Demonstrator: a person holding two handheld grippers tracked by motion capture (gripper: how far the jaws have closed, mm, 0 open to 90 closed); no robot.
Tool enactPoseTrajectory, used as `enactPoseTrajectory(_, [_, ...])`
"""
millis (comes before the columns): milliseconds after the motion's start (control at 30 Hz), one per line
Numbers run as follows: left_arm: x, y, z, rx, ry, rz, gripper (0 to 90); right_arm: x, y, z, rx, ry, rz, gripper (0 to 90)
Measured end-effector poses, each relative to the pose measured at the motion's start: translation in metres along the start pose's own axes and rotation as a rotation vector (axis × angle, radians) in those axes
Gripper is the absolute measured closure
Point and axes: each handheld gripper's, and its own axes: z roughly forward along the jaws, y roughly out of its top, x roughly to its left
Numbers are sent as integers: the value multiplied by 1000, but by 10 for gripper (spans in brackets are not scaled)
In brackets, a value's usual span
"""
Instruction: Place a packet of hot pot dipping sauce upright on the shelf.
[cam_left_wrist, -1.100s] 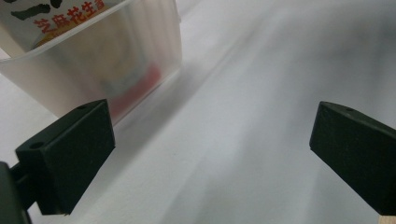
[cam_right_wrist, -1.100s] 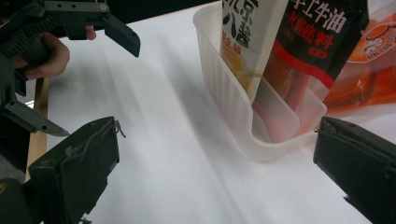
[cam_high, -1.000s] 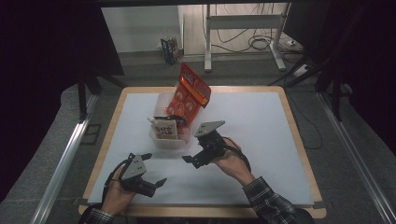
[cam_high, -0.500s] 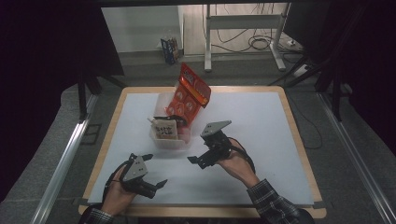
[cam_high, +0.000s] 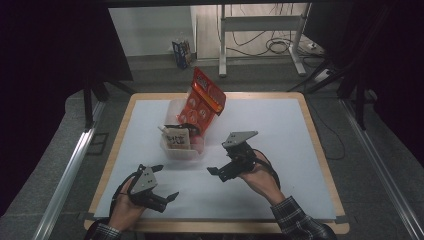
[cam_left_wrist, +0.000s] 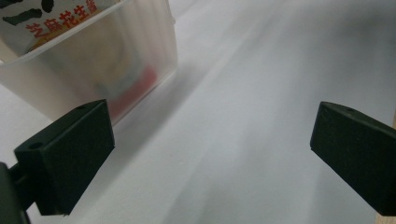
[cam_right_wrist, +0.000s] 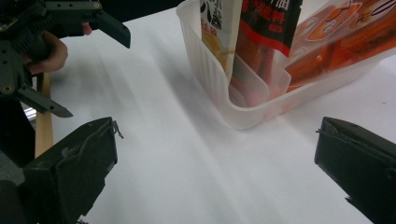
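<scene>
A translucent plastic bin (cam_high: 175, 150) stands mid-table on the white mat (cam_high: 290, 135), holding several snack packets. A large red-orange bag (cam_high: 205, 100) leans out of its far side, and a white-labelled packet (cam_high: 176, 137) stands at the near side. My left gripper (cam_high: 167, 181) is open near the table's front left, with nothing between its jaws. My right gripper (cam_high: 219, 173) is open just right of the bin's near corner, apart from it. In the left gripper view, the bin (cam_left_wrist: 93, 65) lies ahead to the left. In the right gripper view, the bin's corner (cam_right_wrist: 210, 79) lies ahead.
The wooden table edge (cam_high: 320, 150) frames the mat. Bare mat stretches right of the bin and between the grippers. In the right gripper view, the left gripper (cam_right_wrist: 99, 78) and its hand (cam_right_wrist: 46, 53) sit at the upper left. Beyond the table are desk legs and cables (cam_high: 270, 45).
My right gripper has drawn back a little from the bin, toward the right and the near edge. The left gripper and the bin have stayed put.
</scene>
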Motion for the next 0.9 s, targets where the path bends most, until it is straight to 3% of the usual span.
enactPoseTrajectory(133, [0, 0, 0, 3, 1, 3, 0, 0, -3, -3, -2, -22, -19, 0])
enactPoseTrajectory(467, [-1, 0, 1, 26, 13, 23, 0, -2, -15, -12, -9, -44, -9, 0])
enactPoseTrajectory(900, [0, 0, 1, 19, 9, 3, 0, -5, -30, -19, 10, -82, 2, 0])
